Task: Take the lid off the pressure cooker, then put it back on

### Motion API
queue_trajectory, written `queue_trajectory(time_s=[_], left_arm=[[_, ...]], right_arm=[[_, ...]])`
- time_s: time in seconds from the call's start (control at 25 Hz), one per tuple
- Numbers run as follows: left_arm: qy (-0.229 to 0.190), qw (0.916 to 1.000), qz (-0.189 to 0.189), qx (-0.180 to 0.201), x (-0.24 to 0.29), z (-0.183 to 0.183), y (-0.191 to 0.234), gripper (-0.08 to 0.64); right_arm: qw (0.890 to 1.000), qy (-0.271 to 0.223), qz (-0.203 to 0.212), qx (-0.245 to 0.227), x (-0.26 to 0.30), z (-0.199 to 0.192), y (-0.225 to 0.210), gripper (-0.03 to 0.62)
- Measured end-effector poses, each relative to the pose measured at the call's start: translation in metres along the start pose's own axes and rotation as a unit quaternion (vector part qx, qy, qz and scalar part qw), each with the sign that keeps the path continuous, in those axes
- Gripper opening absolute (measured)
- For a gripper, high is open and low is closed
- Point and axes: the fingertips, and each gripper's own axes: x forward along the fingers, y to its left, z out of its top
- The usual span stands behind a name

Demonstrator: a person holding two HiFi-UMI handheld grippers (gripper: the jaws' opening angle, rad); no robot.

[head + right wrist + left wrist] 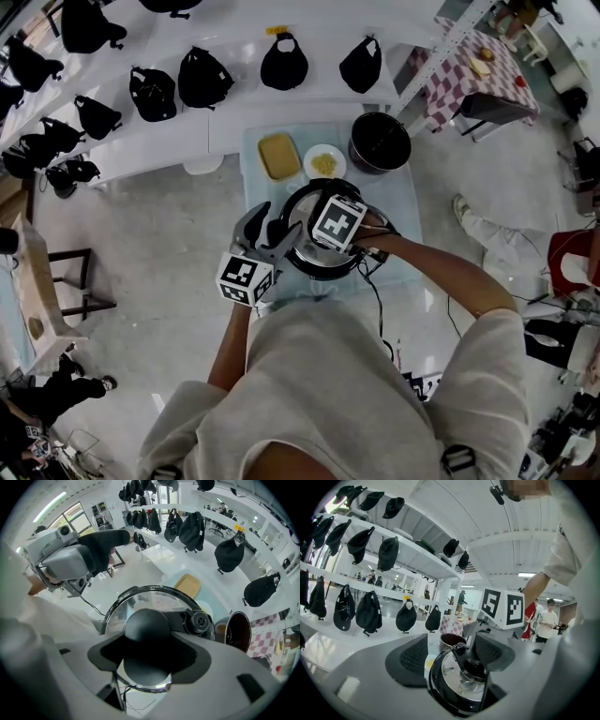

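The lid (140, 603) sits on the pressure cooker (302, 263), which stands at the near edge of the pale blue table (405, 208). The right gripper (148, 654) points down, its jaws wide and clamped on either side of the lid's black knob (146, 620). The left gripper (452, 653) lies level at the cooker's left, jaws spread, gripping nothing. Behind stand a dark pot (380, 142), a plate (324, 162) and a yellow tray (278, 155).

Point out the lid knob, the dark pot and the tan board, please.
lid knob (146, 623), right gripper view, on its rounded top.
dark pot (380, 142), head view, on its dark inside.
tan board (278, 156), head view, on its middle.
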Motion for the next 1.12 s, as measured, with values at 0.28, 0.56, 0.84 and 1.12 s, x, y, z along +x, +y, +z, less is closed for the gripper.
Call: queue_trajectory(time_s=[0.28,0.56,0.84,1.12], left_arm=[[0.0,0.9999,0.006,0.009,-0.004,0.003,0.005,0.318],[-0.005,0.9998,-0.005,0.02,0.004,0.012,-0.002,0.316],[0.007,0.9987,-0.04,0.031,0.025,0.008,-0.024,0.316],[0.015,0.9935,-0.104,0.044,0.062,0.006,-0.072,0.316]], right_arm=[[1.0,-0.011,-0.003,-0.02,-0.008,0.006,0.005,0.27],[1.0,-0.021,-0.001,-0.017,-0.03,0.003,0.009,0.27],[0.999,-0.038,-0.017,0.03,-0.057,-0.025,-0.007,0.27],[0.991,-0.043,-0.041,0.119,-0.084,-0.094,-0.034,0.27]])
